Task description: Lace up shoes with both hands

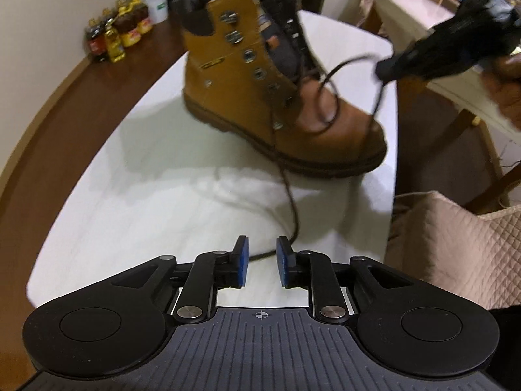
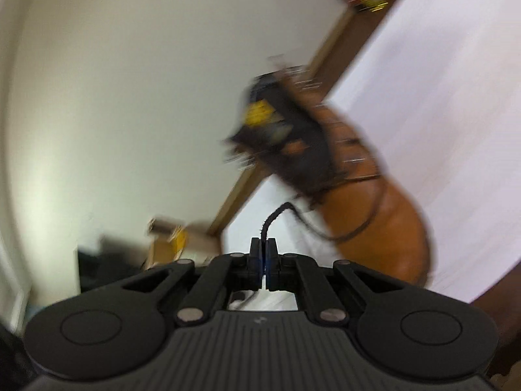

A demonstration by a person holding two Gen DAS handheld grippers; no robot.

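1. Your boot (image 1: 260, 91) stands upright on the white table (image 1: 136, 202), toward its far right corner, with the toe pointing to the right edge and the eyelet row running up toward the collar.
2. Your left gripper (image 1: 262, 262) has its jaws apart and holds nothing. One lace end (image 1: 291, 195) trails from the lowest eyelet across the table toward you, and its tail lies just ahead of and between the blue pads (image 1: 242, 260), untouched.
3. That lace's long axis runs away from you toward the boot, so your left hand is the nearer one to it.
4. Your right gripper (image 2: 263, 257) is clamped on the other lace end (image 2: 272, 220), lifted above the toe.
5. The right wrist view is smeared, so the eyelets there cannot be read. In the left wrist view, the tongue side and far eyelet row are hidden, and the lace tip is cut off behind the pads.
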